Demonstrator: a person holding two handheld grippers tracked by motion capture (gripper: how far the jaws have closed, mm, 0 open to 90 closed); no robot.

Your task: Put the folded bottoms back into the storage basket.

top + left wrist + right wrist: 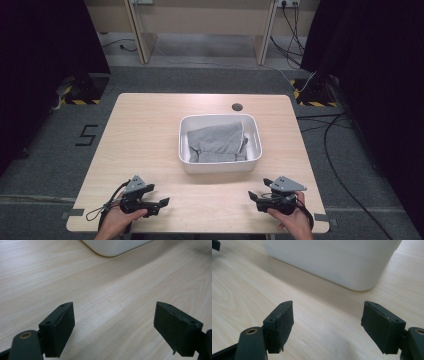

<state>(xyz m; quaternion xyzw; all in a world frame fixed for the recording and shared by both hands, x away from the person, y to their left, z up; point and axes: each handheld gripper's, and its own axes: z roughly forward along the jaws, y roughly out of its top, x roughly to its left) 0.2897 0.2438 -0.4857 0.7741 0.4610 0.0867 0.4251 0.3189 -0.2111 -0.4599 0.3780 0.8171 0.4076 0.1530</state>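
Grey cloth (216,141) folded inside white plastic tub (220,166) at mid-table
Left gripper (162,204) and right gripper (251,196) sit low over the wooden table (145,135) near its front edge, both with jaws spread and empty, well short of the tub

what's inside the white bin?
A folded grey cloth lies in the white bin and covers most of its floor. Bare white shows along the left wall. Whether anything sits under the cloth cannot be told; the cloth hides it.
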